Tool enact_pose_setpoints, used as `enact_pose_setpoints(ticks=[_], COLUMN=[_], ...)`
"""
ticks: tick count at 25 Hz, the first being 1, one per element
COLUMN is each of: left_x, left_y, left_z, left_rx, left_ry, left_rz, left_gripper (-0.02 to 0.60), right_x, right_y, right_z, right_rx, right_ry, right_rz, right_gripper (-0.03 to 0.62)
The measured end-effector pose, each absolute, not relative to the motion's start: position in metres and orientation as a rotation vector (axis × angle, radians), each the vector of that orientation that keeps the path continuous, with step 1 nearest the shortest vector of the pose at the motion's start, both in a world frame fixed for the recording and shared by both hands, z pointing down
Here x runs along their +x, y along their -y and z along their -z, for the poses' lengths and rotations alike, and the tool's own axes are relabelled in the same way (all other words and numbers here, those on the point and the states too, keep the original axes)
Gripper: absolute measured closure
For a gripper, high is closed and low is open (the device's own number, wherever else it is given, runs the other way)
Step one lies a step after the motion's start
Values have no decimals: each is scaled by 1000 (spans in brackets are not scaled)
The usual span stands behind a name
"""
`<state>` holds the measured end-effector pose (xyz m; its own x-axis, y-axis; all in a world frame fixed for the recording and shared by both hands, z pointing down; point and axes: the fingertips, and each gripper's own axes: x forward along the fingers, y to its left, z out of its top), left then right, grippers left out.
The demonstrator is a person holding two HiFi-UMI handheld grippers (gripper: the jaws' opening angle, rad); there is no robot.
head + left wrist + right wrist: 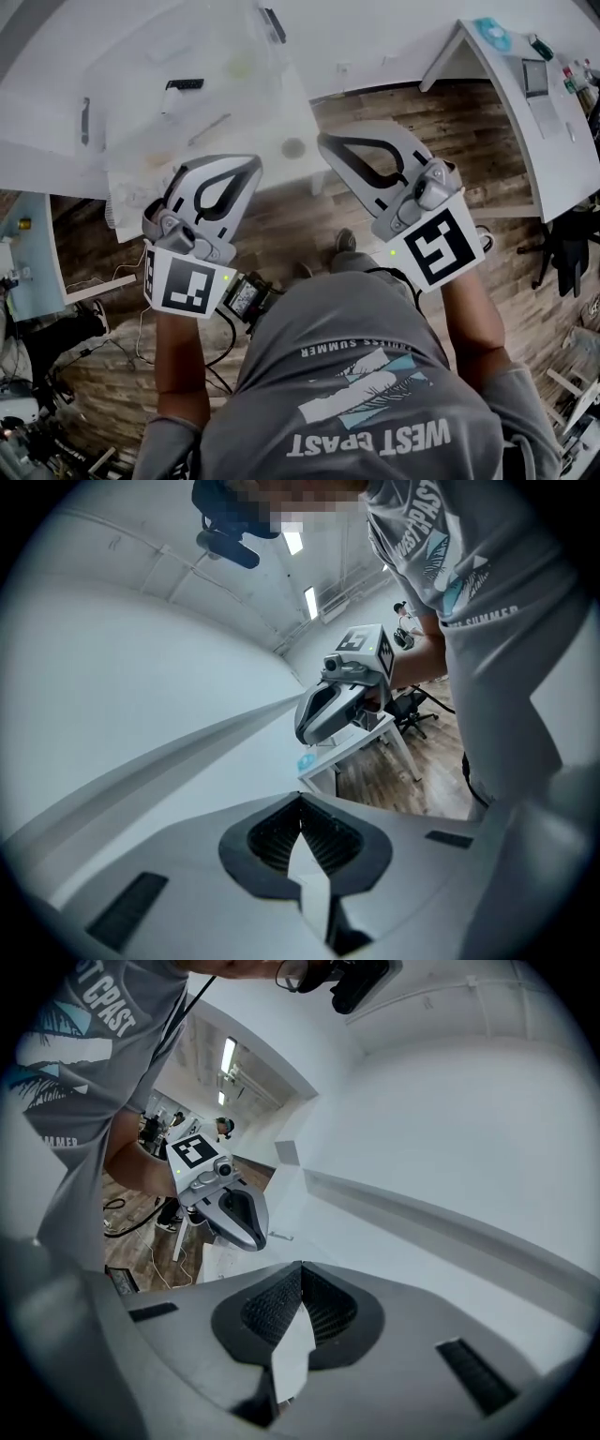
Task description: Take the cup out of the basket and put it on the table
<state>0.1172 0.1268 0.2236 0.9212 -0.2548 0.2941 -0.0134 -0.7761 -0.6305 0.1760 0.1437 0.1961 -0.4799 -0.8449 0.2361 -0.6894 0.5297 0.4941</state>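
Note:
In the head view I hold both grippers up in front of my chest, over the wooden floor at the near edge of the white table (112, 37). My left gripper (251, 163) has its jaws together, with nothing between them. My right gripper (324, 142) is also shut and empty. A pale, see-through container (141, 159), possibly the basket, lies blurred on the table just beyond the left gripper. I cannot make out a cup for certain. The left gripper view shows its jaws (300, 801) closed against a bare white wall, and the right gripper view shows the same (300, 1269).
A second white desk (525, 122) with small items stands at the right. A black office chair (565, 246) is beside it. Cables and a small black box (246, 298) lie on the wooden floor by my left side. Dark small items (184, 84) rest on the table.

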Motion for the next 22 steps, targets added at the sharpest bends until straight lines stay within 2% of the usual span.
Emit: enact_pose_setpoints(ticks=[15, 22], left_x=[144, 134], left_y=[-95, -63], left_z=[-212, -214], left_rx=[-2418, -2394], left_ry=[-441, -442], left_rz=[564, 593], left_gripper=[572, 572], right_x=[203, 191], right_y=[-91, -57], right_z=[-184, -189], right_rx=[1049, 1023], right_ry=[2510, 2521], right_rz=[524, 511], right_gripper=[582, 582])
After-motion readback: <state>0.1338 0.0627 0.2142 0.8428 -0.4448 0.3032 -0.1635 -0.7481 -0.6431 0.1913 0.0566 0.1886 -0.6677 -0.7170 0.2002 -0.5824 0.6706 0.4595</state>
